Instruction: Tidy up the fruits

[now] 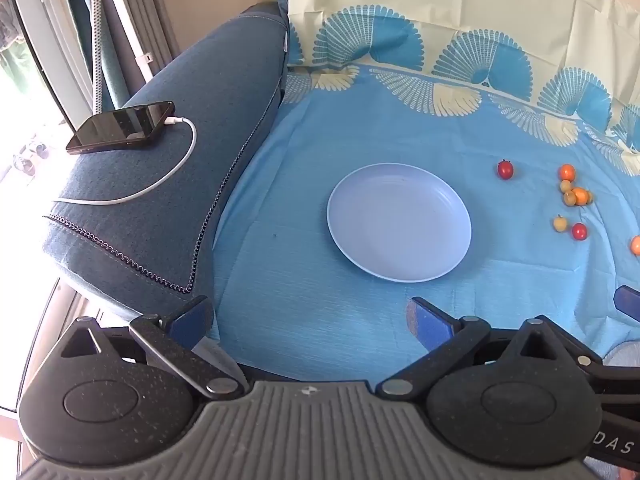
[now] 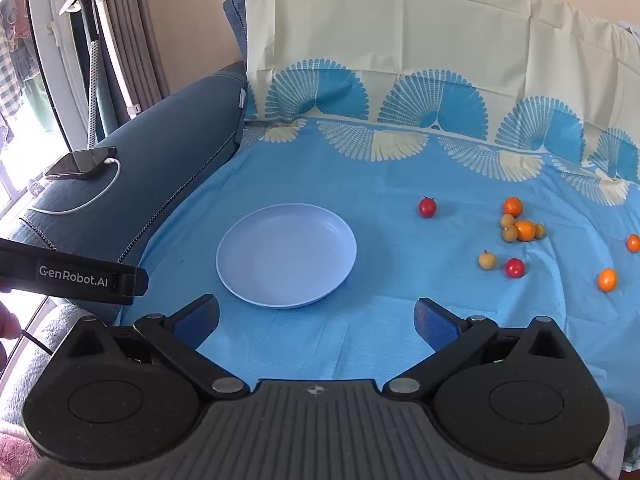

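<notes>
a pale blue plate (image 2: 286, 255) is seen empty on the blue patterned cloth (image 2: 360, 332) spread over a sofa seat, at about 11 o'clock from the right gripper (image 2: 316, 322). the fruits are scattered well apart from the plate toward 2 and 3 o'clock: a red fruit (image 2: 427, 207) nearest the plate, a touching cluster of orange and yellow fruits (image 2: 520, 225) beyond it, a yellow fruit (image 2: 487, 260) just beside a second red one (image 2: 515, 268), and two lone orange fruits (image 2: 607, 279) near the right edge. nothing has yet been placed on the plate, so the task is judged to be at its start.

the jaws of the right gripper are spread fully wide and nothing is held between them. the jaws of the left gripper (image 1: 312, 320) are likewise fully apart and empty, aimed at bare cloth at 6 o'clock of the plate.

the first pick is best made with the right gripper, which is nearer the fruit. an isolated fruit should be chosen before the cluster, so that neighbours are not knocked away. the jaws should be lowered astride the fruit and closed gently, since small round fruit is likely to roll on soft cloth or be bruised. a phone (image 2: 80, 164) on its cable lies on the armrest (image 2: 168, 152) at 10 o'clock and is to be left alone.
</notes>
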A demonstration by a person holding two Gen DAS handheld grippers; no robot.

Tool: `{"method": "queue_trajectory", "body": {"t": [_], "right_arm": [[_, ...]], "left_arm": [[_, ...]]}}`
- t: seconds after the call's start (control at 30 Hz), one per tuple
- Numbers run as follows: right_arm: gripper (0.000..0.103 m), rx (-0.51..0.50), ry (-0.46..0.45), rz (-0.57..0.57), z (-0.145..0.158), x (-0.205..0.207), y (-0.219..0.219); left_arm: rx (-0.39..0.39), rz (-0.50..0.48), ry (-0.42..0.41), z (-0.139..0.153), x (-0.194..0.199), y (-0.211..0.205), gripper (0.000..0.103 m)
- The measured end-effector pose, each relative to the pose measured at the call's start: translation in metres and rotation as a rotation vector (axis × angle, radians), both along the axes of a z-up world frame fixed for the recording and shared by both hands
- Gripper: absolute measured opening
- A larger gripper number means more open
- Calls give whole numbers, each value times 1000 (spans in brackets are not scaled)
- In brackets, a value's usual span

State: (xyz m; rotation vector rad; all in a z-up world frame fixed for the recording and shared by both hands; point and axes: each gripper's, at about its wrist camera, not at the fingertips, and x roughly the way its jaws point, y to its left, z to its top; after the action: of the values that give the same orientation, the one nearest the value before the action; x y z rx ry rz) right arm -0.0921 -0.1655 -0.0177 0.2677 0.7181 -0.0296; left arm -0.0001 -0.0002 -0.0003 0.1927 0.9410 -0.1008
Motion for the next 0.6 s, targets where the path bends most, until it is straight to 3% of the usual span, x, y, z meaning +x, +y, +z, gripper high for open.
{"method": "queue_trajectory", "body": {"t": [0.6], "right_arm": [[103, 1, 11, -3, 0, 3, 0]], "left_arm": [[2, -8, 4, -4, -2, -2, 103]]}}
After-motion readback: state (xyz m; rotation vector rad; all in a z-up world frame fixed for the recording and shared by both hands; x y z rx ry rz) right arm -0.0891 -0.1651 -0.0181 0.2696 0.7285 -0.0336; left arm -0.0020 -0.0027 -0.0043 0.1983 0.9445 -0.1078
